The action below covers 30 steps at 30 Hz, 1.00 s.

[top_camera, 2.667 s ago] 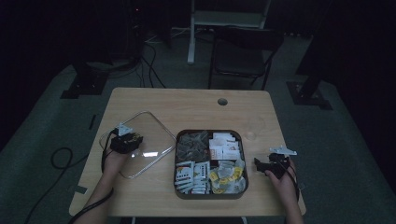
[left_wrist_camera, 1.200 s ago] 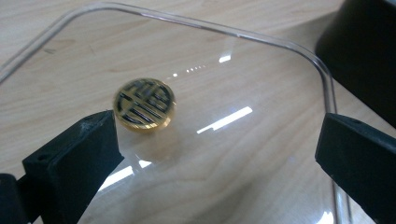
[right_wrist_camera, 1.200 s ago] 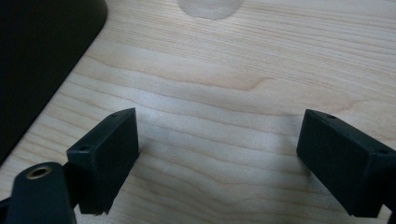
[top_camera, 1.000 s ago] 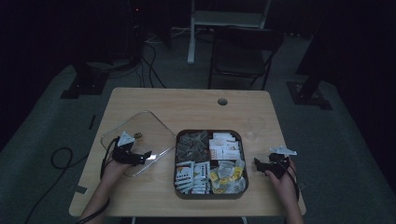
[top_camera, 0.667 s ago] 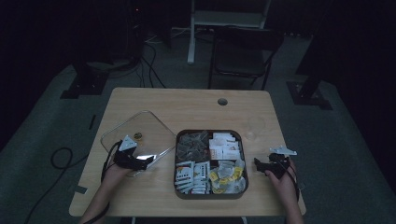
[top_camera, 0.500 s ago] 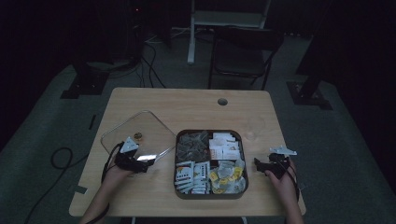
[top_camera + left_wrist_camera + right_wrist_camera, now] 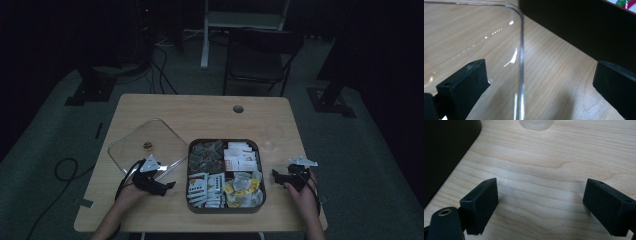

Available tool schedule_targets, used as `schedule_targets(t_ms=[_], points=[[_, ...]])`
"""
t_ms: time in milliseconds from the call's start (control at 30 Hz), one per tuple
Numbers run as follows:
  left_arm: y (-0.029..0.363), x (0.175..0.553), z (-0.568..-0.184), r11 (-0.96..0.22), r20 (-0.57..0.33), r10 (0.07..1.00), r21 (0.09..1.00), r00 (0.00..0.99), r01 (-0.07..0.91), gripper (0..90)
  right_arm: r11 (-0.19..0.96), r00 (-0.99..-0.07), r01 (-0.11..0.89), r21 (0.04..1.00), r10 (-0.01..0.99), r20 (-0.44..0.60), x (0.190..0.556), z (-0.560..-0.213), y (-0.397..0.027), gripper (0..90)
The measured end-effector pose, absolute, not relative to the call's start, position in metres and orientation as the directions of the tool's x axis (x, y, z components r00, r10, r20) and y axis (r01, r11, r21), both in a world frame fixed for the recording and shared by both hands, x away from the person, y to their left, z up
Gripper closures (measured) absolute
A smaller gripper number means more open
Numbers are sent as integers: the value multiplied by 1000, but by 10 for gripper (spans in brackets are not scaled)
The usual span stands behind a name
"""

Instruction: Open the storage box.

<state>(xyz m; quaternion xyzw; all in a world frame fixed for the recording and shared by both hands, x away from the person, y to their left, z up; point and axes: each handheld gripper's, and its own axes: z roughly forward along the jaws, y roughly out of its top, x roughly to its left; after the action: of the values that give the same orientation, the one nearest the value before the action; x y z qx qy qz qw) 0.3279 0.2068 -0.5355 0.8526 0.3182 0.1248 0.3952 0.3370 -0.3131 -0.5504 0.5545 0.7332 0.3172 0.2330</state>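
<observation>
**Left Gripper at the Lid Edge, Right Gripper Idle**

Nearest the person, along the front of the light wooden table (image 7: 165,106), the left gripper (image 7: 167,185) sits low with its jaws spread wide. Its own view shows the edge of the clear square plastic lid (image 7: 521,50) running between the two black jaws, touching neither; one jaw stands over the lid, the other on the tray side of the edge. The lid (image 7: 145,145) lies flat on the tabletop, just left of the dark square compartment tray (image 7: 226,210), whose wall rises as a dark band in the left gripper view. The tray's sections hold assorted packets.

Right of the tray, the right gripper (image 7: 276,175) rests near the table's front right corner, jaws apart over bare wood and holding nothing.

Behind the table stands a dark folding chair (image 7: 260,55).
</observation>
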Motion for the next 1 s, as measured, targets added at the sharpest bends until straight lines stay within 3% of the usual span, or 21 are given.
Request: schedule_targets(t_ms=[467,1000], points=[[183,309,-540,-595,-13,494,724,869,350,4,184,-276,665,724,961,10,337,-550,-313,123],[174,294,-546,-671,25,387,694,922,263,4,184,-277,665,724,961,10,337,-550,-313,123]])
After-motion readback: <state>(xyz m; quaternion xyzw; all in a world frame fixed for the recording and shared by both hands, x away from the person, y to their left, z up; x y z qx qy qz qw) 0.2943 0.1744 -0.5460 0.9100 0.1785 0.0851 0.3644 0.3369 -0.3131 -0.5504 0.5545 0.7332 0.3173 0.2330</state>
